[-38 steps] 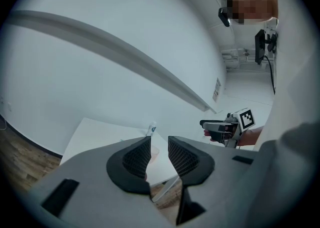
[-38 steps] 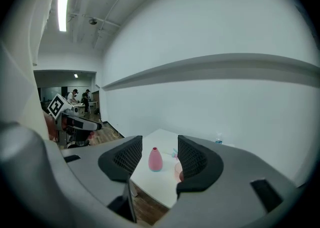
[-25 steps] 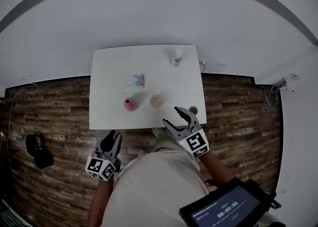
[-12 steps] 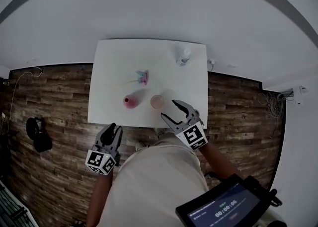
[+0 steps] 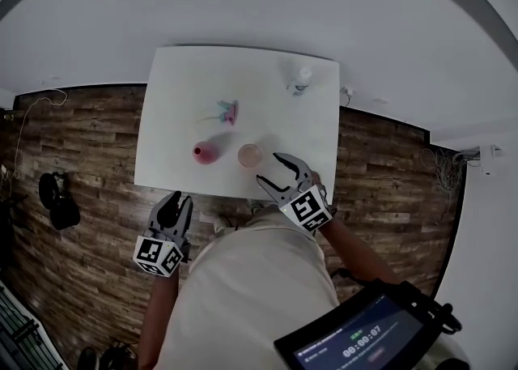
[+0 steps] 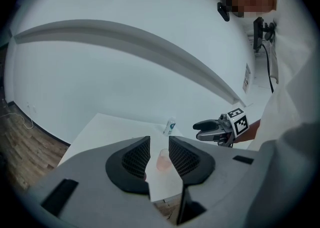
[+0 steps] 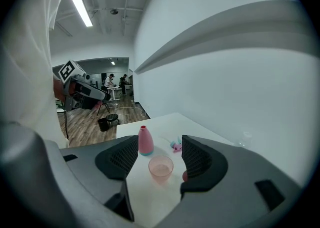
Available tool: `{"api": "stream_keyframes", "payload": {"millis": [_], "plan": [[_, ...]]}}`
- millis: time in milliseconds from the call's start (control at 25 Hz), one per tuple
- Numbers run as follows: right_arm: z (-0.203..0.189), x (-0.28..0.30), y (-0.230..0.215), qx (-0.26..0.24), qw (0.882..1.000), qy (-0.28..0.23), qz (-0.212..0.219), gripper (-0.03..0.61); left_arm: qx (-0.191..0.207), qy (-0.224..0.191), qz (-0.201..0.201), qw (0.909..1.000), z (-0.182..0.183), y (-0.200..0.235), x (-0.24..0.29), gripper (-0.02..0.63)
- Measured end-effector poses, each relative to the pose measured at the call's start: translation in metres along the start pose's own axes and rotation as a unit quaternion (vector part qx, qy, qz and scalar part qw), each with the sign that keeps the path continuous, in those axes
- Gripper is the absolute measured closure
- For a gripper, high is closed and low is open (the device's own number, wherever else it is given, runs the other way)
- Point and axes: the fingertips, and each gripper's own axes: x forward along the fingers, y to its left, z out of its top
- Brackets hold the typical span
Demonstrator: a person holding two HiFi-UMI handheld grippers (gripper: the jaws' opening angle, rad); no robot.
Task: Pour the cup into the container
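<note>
Near the front edge of the white table (image 5: pixel 178 117), the pink cup (image 5: pixel 250 155) stands just right of the pink container (image 5: pixel 204 152). Your right gripper (image 5: pixel 269 167) hovers close before the cup, jaws apart and empty. Your left gripper (image 5: pixel 176 202), jaws slightly parted, holds nothing.

A white table (image 5: pixel 170 93) stands against a white wall (image 5: pixel 243 4) on a dark wood-plank floor (image 5: pixel 81 150). A ceiling strip light (image 7: pixel 81 10) illuminates the open room beyond.
</note>
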Motion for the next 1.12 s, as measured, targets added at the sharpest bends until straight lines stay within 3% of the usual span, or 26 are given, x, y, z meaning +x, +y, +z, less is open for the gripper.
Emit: {"api": "stream_keyframes", "payload": {"millis": [600, 1120], "plan": [[-0.059, 0.019, -0.001, -0.034, 0.997, 0.036, 0.062, 0.278, -0.015, 0.015, 0.054, 0.9983, -0.040, -0.015, 0.003, 0.501], [-0.108, 0.066, -0.011, -0.062, 0.992, 0.076, 0.084, 0.252, -0.022, 0.036, 0.077, 0.9961, -0.059, -0.018, 0.008, 0.500]]}}
